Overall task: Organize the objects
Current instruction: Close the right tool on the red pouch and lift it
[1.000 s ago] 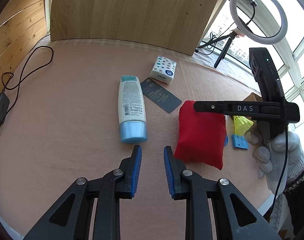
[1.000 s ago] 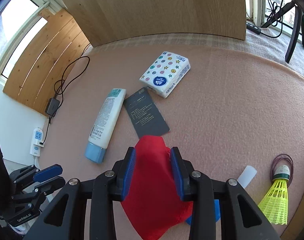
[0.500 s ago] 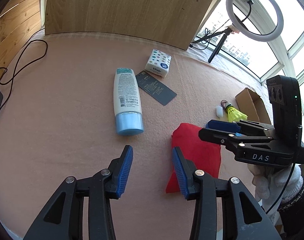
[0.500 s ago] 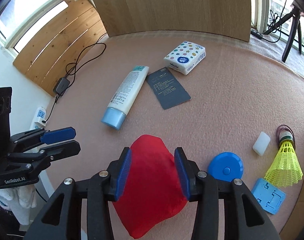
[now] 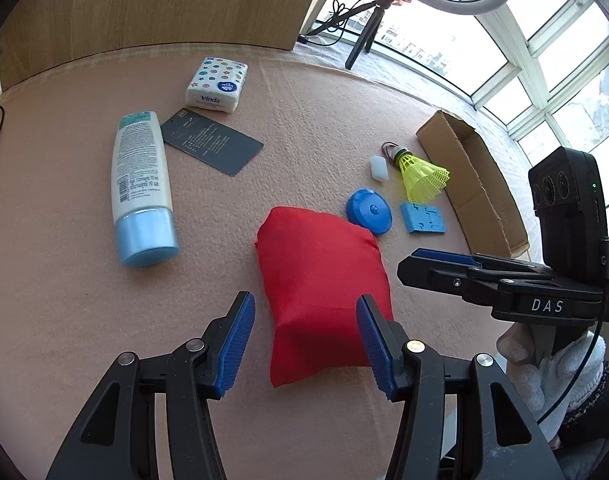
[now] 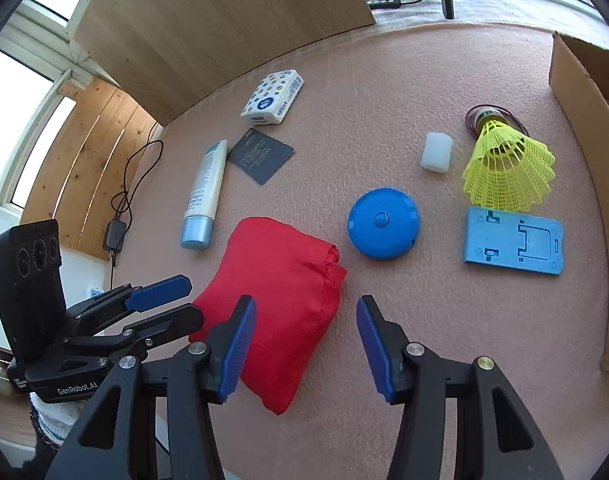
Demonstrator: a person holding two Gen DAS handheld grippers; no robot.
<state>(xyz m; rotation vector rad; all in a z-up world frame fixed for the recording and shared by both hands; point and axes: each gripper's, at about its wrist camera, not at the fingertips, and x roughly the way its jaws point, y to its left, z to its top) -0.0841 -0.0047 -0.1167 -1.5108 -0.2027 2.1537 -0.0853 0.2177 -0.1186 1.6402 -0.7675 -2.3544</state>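
Observation:
A red fabric pouch [image 5: 320, 272] [image 6: 280, 280] lies flat on the pink table cloth [image 5: 64, 280]. My left gripper [image 5: 306, 320] is open, and the pouch's near end shows between its blue fingers without being squeezed. In the right wrist view the left gripper [image 6: 164, 300] sits at the pouch's left edge. My right gripper [image 6: 306, 312] is open too, hovering over the pouch's right edge with nothing held. In the left wrist view the right gripper [image 5: 436, 268] is just right of the pouch, held by a gloved hand [image 5: 544, 364].
A lotion tube [image 5: 140, 184], a dark card [image 5: 212, 146] and a tissue pack [image 5: 216, 84] lie to the left. A blue disc [image 6: 382, 228], blue plastic plate [image 6: 512, 246], yellow shuttlecock [image 6: 504, 168] and white block [image 6: 436, 152] lie right, beside an open cardboard box [image 5: 476, 184].
My left gripper opened wide and swung right, over the red pouch. My right gripper opened wider and drew back to the pouch's right side, baring the blue disc.

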